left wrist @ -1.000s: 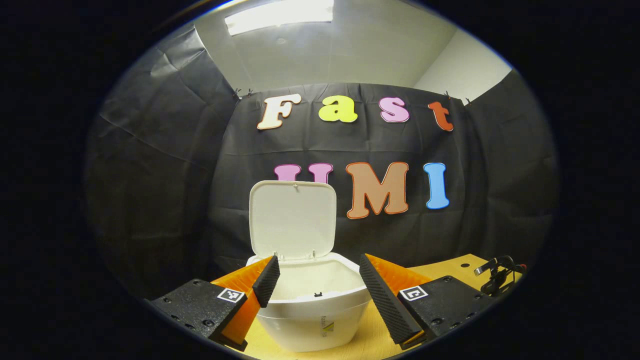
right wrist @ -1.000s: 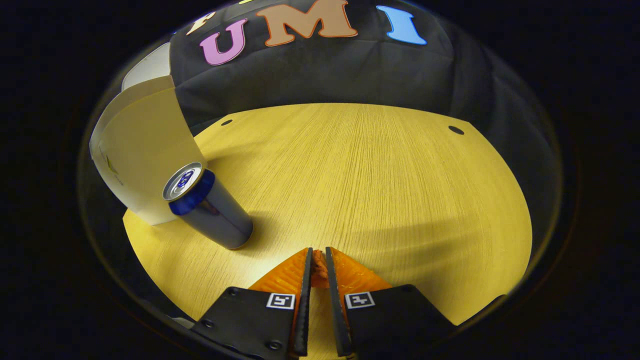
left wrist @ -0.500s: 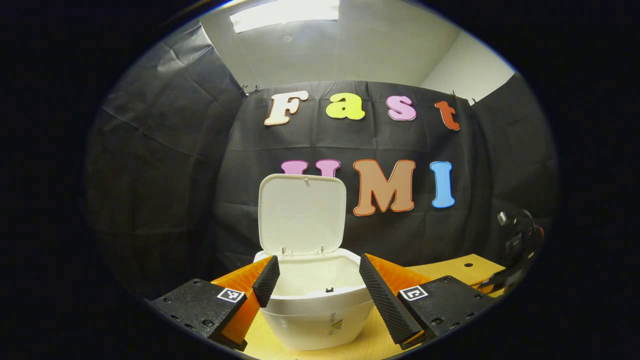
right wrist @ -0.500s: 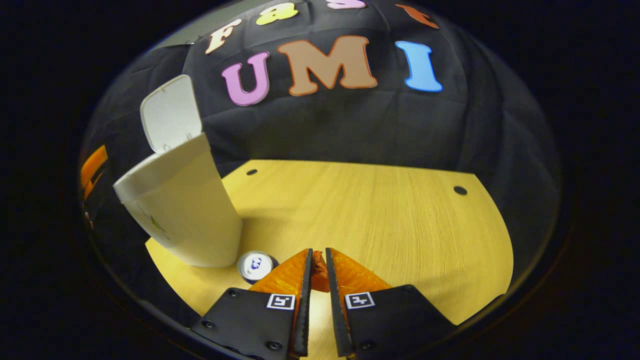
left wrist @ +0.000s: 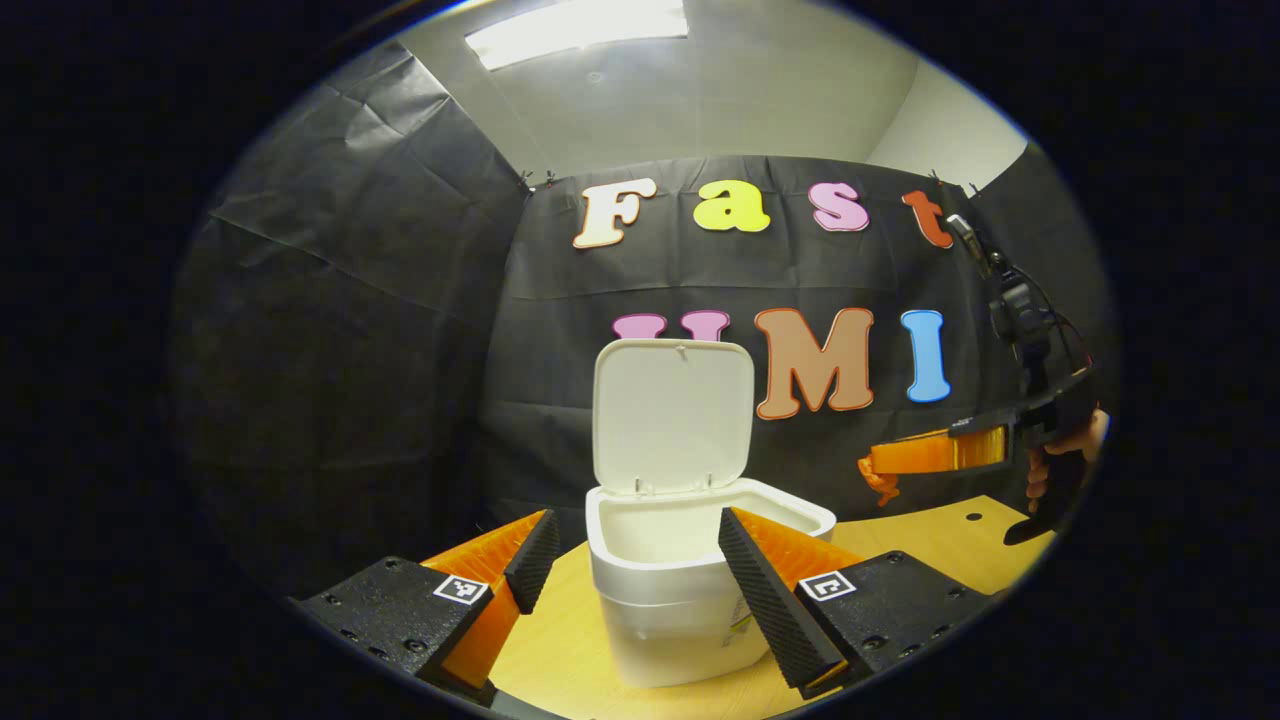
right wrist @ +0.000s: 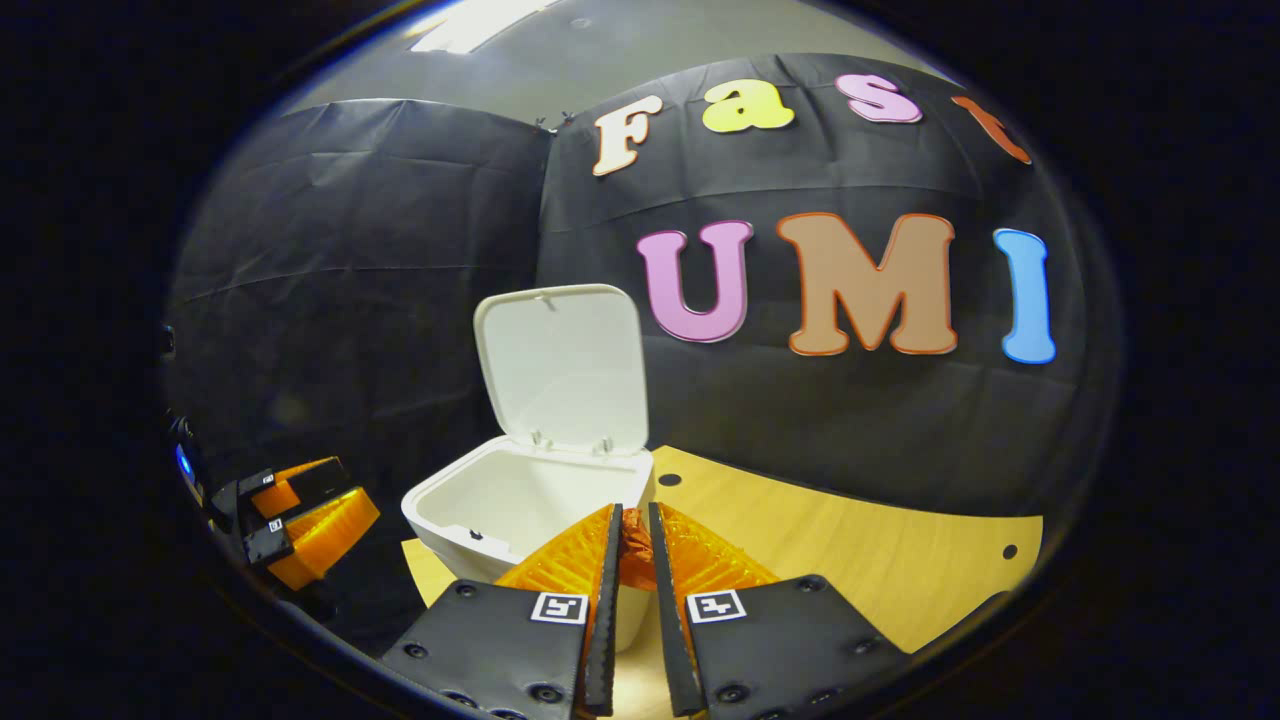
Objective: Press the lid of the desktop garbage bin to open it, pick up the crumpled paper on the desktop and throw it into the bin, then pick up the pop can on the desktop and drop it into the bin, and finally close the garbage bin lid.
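At the left, the left gripper (left wrist: 632,565) stood with its fingers wide apart and empty, low in front of the white bin (left wrist: 690,590) on the table (left wrist: 560,650). The bin's lid (left wrist: 672,415) stood upright, already open. To the right and higher, the right gripper (right wrist: 630,560) had its fingers narrowed onto a small reddish crumpled paper (right wrist: 634,550), raised just beside the bin's near rim. Throwing in the paper appeared to be the step in hand. The next move called for carrying it over the opening and then parting the fingers.
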Motion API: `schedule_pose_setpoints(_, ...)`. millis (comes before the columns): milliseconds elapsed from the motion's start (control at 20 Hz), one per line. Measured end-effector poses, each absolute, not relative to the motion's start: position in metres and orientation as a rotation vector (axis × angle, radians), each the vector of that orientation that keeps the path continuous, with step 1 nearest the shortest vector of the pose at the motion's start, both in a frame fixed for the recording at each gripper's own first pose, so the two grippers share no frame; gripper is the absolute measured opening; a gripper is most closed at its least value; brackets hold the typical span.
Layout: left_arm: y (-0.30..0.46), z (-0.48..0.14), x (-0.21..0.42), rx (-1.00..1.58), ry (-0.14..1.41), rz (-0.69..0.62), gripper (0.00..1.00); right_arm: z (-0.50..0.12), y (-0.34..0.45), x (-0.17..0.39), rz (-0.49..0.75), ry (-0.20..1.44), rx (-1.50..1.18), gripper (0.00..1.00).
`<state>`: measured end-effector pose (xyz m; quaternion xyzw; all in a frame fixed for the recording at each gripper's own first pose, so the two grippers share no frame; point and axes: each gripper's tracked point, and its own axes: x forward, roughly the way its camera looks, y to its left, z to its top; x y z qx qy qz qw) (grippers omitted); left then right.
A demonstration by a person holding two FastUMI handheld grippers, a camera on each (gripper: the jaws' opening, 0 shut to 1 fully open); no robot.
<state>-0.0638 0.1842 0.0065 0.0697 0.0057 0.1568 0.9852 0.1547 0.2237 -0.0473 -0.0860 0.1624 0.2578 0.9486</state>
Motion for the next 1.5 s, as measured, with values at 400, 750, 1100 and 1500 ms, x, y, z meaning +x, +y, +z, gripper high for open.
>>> schedule_pose_setpoints(400, 0.234, 0.027, -0.123, 0.220, 0.005, 0.499, 0.96, -0.069, 0.299, 0.185, 0.614, 0.338, -0.233, 0.29)
schedule_pose_setpoints(750, 0.227, 0.027, -0.121, 0.209, -0.002, 0.478, 0.99, -0.092, 0.295, 0.196, 0.587, 0.425, -0.238, 0.53)
schedule_pose_setpoints(1100, 0.184, 0.032, -0.085, 0.203, -0.040, 0.316, 0.96, -0.065, 0.264, 0.189, 0.553, 0.375, -0.216, 0.98)
schedule_pose_setpoints(1500, 0.078, 0.045, -0.017, 0.168, -0.111, -0.016, 0.96, -0.005, 0.116, 0.146, 0.262, 0.219, -0.283, 0.98)
